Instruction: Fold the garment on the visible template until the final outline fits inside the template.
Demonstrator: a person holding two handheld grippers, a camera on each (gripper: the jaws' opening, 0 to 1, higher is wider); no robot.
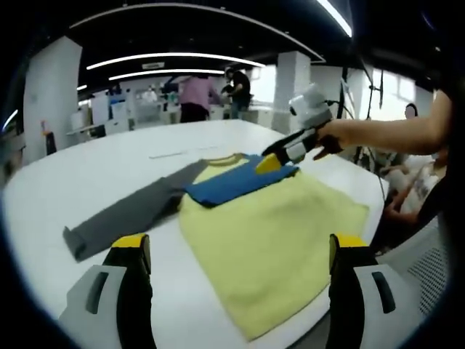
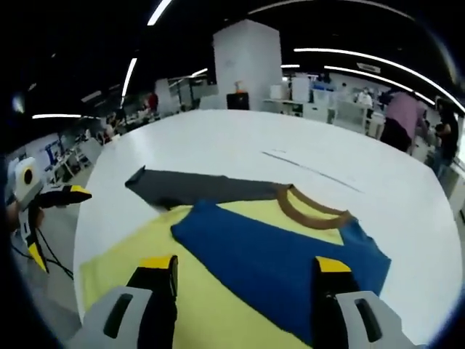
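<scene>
Pale yellow knit makes up the body of the sweater (image 1: 276, 240), which lies flat on the white table (image 1: 87, 182) with its hem toward the near edge in the left gripper view. Its grey sleeve (image 1: 123, 214) stretches straight out to one side across the tabletop, while the blue sleeve (image 1: 229, 183) is folded in across the chest, lying on the yellow just below the brown collar (image 2: 309, 207).

In the left gripper view the left gripper (image 1: 236, 254) hovers above the near hem with its yellow-tipped jaws spread wide apart and nothing between them. The right gripper (image 1: 280, 156), held by a person's hand (image 1: 338, 132), comes in from the right and sits at the far end of the blue sleeve, its tip low over the fabric; from this angle I cannot tell whether its jaws pinch the cloth.

In the right gripper view the right gripper (image 2: 243, 280) shows its two jaws standing well apart over the blue sleeve and yellow body, with no fabric visibly clamped. The left gripper (image 2: 43, 211) appears at the left edge of that view, off the table's side.

A thin line (image 2: 309, 169) runs across the table beyond the collar. People stand among desks in the background
</scene>
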